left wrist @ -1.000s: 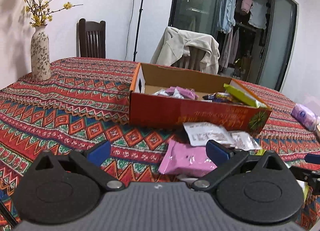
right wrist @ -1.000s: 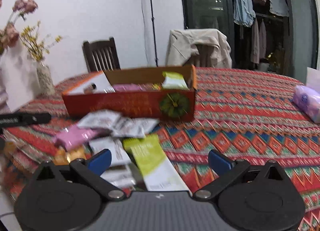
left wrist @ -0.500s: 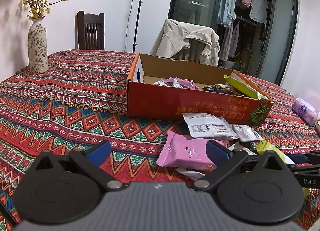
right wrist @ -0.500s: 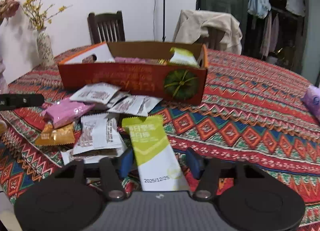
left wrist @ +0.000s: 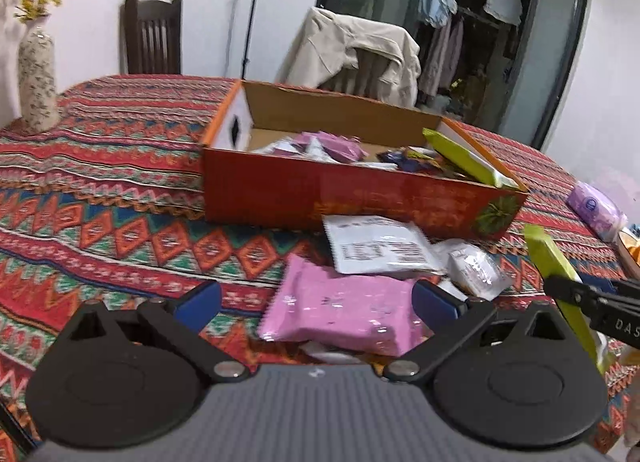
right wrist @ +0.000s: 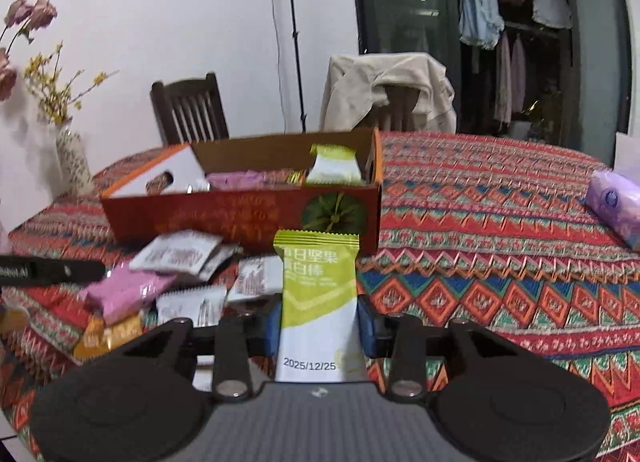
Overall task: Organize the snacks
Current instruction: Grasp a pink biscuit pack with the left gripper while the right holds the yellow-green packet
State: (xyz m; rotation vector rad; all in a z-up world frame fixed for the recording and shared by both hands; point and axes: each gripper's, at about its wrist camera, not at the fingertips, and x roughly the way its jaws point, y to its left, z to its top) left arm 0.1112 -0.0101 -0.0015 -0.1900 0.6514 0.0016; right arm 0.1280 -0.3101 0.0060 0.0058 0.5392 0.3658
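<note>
Between my right gripper's (right wrist: 319, 322) blue pads sits a green bar (right wrist: 319, 298), its jaws closing on it from both sides and the pads already against its edges. It stands clear of the bench (right wrist: 500, 222), pointing toward the box (right wrist: 240, 218). My left gripper (left wrist: 316, 298) is spread wide and holds nothing — it hovers over a pink pack (left wrist: 344, 312) lying in front of the box.

I judge the job partly done. Inside the box I see pink packs, a dark wrapper or two and another green bar leaning at the right end. Left on the bench are the pink pack, white sachets (left wrist: 380, 248), an orange pack (right wrist: 108, 336) and a few more — roughly half a dozen pieces, plus the bar I hold.

Several things are hard to read. My own gripper body hides the bar's lower end and whatever lies beneath it. White sachets overlap, so I cannot count them surely. Most of the box floor is screened by its near wall. Both views are blurred, and a purple pack (right wrist: 616, 206) far right is cut off at the edge; I cannot tell whether it counts as a snack.
</note>
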